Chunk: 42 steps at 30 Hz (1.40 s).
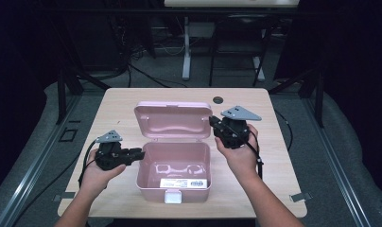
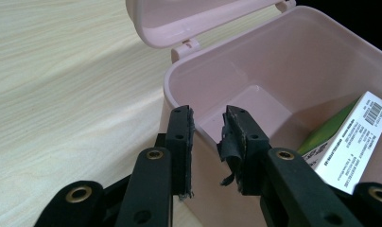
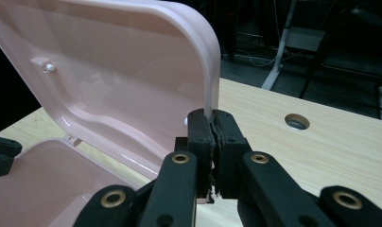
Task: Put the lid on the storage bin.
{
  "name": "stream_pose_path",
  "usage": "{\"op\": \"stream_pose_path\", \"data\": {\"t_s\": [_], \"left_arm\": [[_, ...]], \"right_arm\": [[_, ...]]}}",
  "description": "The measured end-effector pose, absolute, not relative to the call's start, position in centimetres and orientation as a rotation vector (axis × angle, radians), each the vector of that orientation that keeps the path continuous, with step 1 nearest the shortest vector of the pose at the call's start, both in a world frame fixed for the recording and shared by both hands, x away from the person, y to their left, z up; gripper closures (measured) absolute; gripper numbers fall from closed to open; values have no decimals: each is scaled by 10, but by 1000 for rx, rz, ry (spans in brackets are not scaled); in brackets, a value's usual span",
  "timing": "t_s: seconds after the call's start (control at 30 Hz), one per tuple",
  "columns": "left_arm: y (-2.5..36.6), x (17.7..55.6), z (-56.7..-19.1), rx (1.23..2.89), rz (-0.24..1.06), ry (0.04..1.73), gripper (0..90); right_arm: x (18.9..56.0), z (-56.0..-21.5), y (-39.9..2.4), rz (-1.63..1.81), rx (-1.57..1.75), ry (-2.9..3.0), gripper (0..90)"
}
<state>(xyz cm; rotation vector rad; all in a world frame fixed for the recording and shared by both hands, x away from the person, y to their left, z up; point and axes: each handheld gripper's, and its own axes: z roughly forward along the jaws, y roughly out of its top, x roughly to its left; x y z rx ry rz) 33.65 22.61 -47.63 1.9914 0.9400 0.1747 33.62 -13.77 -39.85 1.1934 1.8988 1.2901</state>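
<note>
Pinching lid (image 3: pixel 132 80) edge: right gripper (image 3: pixel 212 124) fingers; left gripper (image 2: pixel 208 124) fingers apart, straddling box (image 2: pixel 293 71) wall.

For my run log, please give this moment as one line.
right gripper: shut on lid edge, lid open | left gripper: open, astride box wall | inside: carton
</note>
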Motion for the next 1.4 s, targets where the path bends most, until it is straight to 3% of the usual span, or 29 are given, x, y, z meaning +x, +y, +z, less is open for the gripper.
{"op": "stream_pose_path", "data": {"t_s": [1.4], "left_arm": [[228, 324, -452, 1957, 263, 915, 685]], "right_arm": [[299, -419, -141, 1409, 1156, 1813, 831]]}}
